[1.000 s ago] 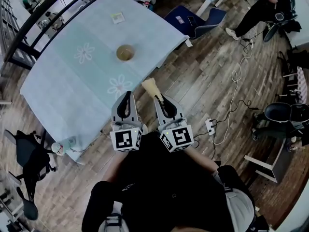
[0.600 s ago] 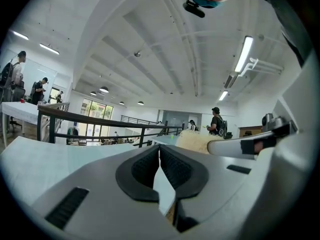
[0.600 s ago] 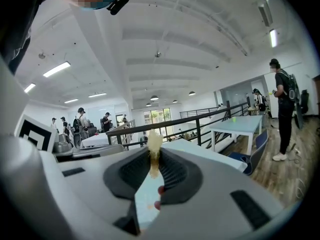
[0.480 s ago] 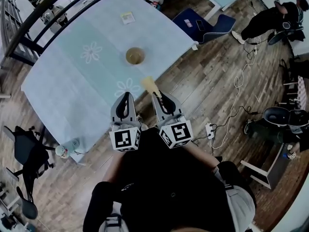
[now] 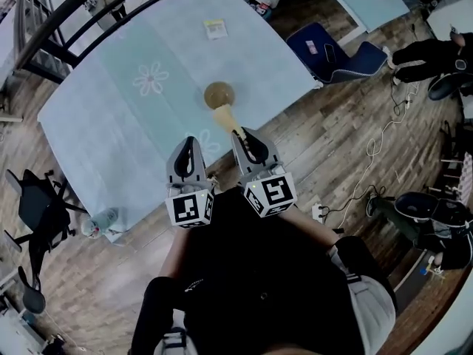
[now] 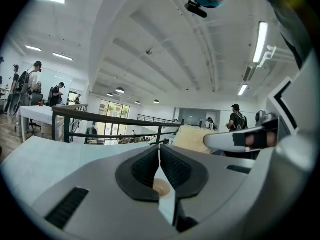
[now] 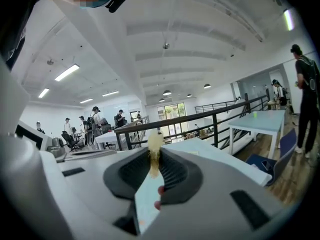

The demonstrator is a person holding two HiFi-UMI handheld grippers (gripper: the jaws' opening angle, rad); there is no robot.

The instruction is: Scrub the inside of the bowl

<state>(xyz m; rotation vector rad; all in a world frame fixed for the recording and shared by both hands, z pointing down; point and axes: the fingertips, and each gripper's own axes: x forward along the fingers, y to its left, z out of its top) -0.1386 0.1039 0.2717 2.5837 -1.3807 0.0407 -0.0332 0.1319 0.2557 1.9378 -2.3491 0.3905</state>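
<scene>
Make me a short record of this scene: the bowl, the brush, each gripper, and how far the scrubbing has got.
bowl: upright on the table, brownish inside
brush: pale head by the bowl's near rim in the head view, not inside it
right gripper: fingers shut on the brush handle
left gripper: fingers together, nothing between them
scrubbing: not yet begun

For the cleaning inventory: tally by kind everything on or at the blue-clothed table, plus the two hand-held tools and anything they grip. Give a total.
Tools: 2, left tool and right tool
Scrubber, gripped by the right tool: 1
Bowl: 1
Small packet: 1
Clear bottle at the near corner of the table: 1
Total: 6
</scene>
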